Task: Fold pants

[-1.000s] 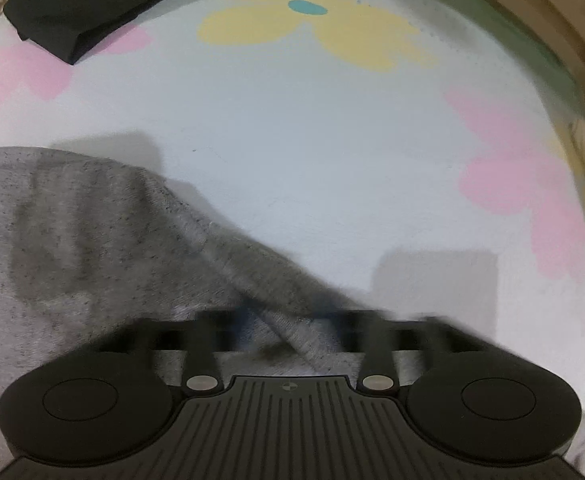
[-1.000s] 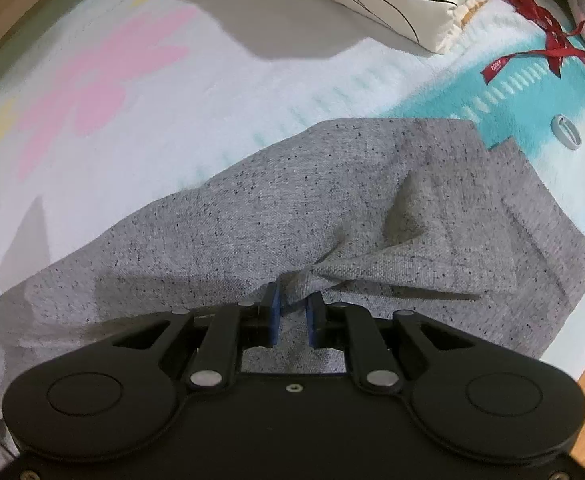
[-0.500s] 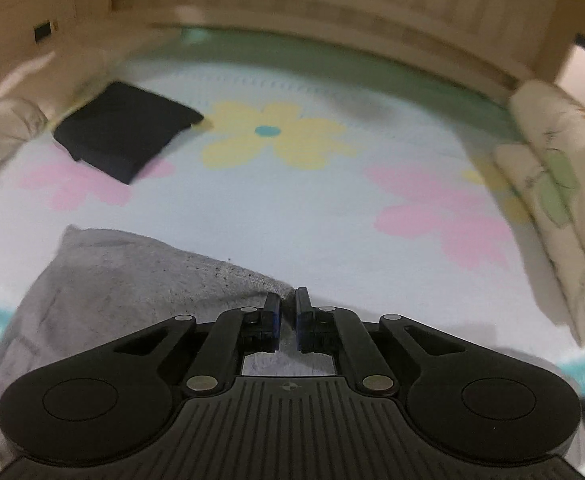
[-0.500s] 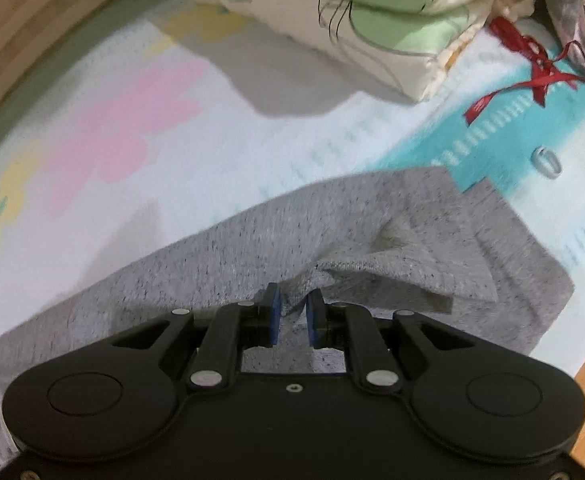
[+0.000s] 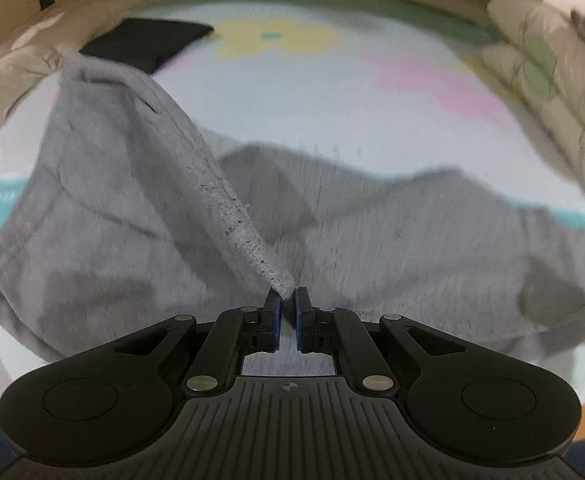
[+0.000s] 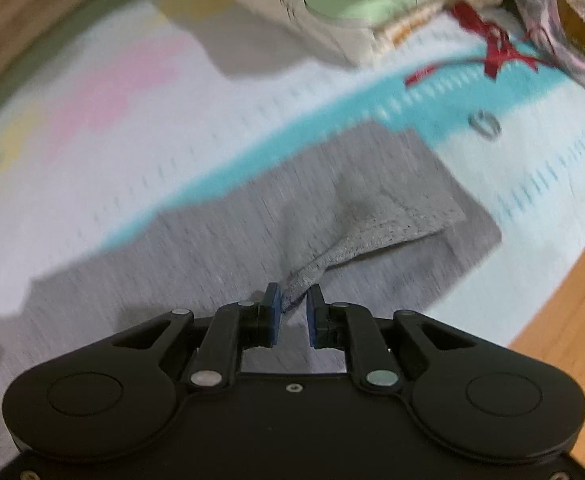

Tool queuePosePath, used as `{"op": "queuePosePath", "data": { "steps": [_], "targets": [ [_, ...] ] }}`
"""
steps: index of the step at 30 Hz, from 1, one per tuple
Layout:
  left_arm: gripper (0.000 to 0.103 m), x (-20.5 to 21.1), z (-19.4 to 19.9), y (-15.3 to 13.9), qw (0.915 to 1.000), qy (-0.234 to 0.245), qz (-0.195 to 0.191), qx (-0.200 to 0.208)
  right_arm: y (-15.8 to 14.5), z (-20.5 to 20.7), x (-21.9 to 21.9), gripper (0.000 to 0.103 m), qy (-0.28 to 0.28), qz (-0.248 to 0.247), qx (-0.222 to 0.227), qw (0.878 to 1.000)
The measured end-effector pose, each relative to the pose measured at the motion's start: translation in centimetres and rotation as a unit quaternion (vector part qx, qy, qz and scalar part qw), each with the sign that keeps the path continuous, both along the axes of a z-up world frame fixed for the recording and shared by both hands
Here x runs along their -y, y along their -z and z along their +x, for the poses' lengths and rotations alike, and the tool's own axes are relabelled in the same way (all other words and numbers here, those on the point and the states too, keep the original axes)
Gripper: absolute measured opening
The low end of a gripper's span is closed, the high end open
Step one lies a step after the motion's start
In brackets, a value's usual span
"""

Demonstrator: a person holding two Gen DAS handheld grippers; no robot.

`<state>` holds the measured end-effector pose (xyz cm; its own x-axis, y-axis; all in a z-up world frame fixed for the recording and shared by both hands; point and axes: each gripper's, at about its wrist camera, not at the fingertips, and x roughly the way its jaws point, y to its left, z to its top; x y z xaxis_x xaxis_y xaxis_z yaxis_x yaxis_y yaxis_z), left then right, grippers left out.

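Fabric pinched at both grippers, fold in progress. Left gripper (image 5: 287, 307): fingers nearly closed on a hemmed edge of the pants (image 5: 392, 240), which rises from the tips as a taut ridge running up and left to a lifted corner; the rest of the cloth lies spread just beyond and to both sides of the fingers. Right gripper (image 6: 292, 308): fingers clamped on a bunched hem, the gap wider, with a stitched flap fanning out ahead and right of the tips over the flat layer beneath. To do the step well, likely carry both pinches at equal height and pace, keep the edge between them taut, and lay it down square on the lower layer before letting go. Pants: grey speckled knit, soft, limp, with ribbed hems. Farther off, a pale mat (image 6: 104, 92) with pastel flowers, a dark folded cloth (image 5: 148, 42) far left of the left fingers, pillows (image 6: 332, 4) beyond the right ones.
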<state>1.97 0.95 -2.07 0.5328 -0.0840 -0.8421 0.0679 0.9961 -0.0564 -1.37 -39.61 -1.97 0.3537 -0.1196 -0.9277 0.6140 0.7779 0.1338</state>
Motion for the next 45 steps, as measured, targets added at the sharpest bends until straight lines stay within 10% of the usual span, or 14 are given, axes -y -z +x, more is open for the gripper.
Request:
{"op": "queuePosePath", "data": {
  "steps": [7,12,17,24,40,45],
  "targets": [
    [0.007,0.2,0.5,3.8,0.9991,0.013,0.006,-0.041,1.8,-2.3,1.7,0.02,0.012,-0.008,-0.03,0.999],
    [0.007,0.4,1.1,3.9,0.9991,0.01,0.004,-0.041,-1.0,-3.4,4.3,0.069,0.062,-0.012,0.032,0.997],
    [0.007,0.4,1.6,4.0,0.999,0.005,-0.001,-0.044,-3.1,-3.2,6.1,0.076,0.073,-0.073,0.074,0.992],
    [0.007,0.6,0.9,4.3,0.9992,0.01,0.004,-0.037,0.3,-3.0,8.2,0.05,0.079,-0.007,0.027,0.996],
    [0.007,-1.0,0.1,4.4,0.9988,0.001,-0.021,-0.044,4.5,-2.8,11.0,0.049,0.149,0.074,0.025,0.986],
    [0.005,-1.4,0.1,4.0,0.9988,-0.001,-0.035,-0.035,4.3,-2.7,11.3,0.011,0.15,0.068,0.029,0.986]
  ]
}}
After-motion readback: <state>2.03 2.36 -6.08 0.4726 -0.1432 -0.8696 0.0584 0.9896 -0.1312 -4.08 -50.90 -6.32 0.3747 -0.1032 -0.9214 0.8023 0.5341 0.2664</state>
